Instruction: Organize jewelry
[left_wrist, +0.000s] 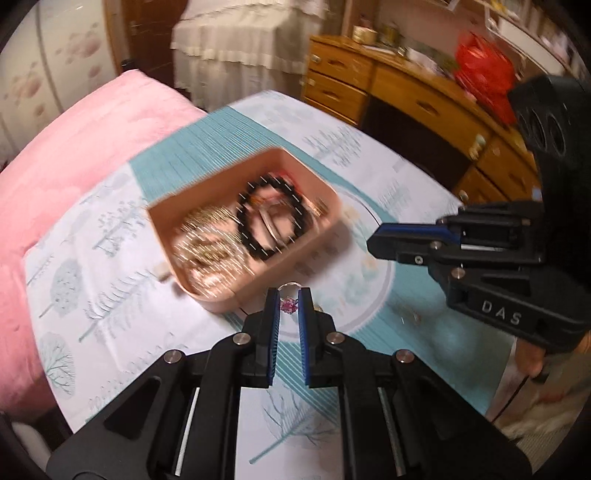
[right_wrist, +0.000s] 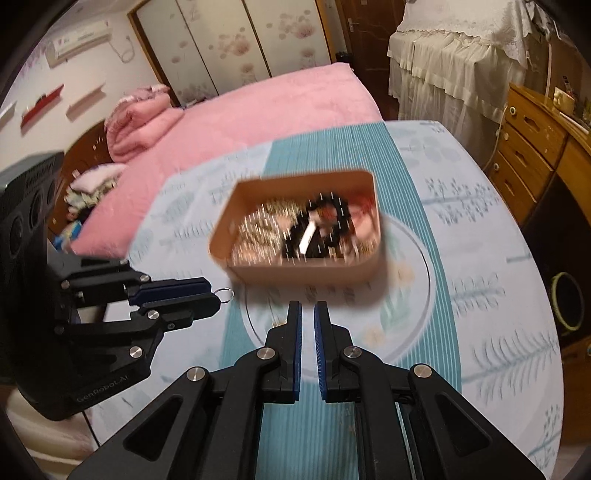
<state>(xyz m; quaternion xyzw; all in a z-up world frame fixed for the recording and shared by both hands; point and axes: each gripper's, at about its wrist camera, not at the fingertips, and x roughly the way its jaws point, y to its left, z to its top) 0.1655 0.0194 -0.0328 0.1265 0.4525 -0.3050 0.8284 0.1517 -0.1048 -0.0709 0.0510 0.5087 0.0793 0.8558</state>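
Nearest my left camera, the left hand-held gripper (left_wrist: 288, 304) has its blue pads drawn in on a ring (left_wrist: 289, 300): the pink stone sits between the fingertips and the silver band pokes out past them. From my right camera I see that same band as a small loop sticking out of the left tips, held above the bench and not resting on it. The right hand-held gripper (right_wrist: 307, 308) is squeezed closed with nothing that I can see between its pads; only a narrow slit shows between the blue faces. Both tools hang over the bench (right_wrist: 461, 258), which is covered in a pale cloth printed with trees and a wide teal striped band. Just beyond the fingertips stands the open tan box (right_wrist: 236, 206), blurred in both views. Inside it I can make out a black beaded bracelet (left_wrist: 273, 218) lying towards one end and a glittering gold tangle (left_wrist: 207, 240) beside it; the rest is too smeared to name. Farther back, a bed with a pink blanket (right_wrist: 258, 107) runs alongside the bench, and a wooden dresser (left_wrist: 406, 92) stands on the other side.
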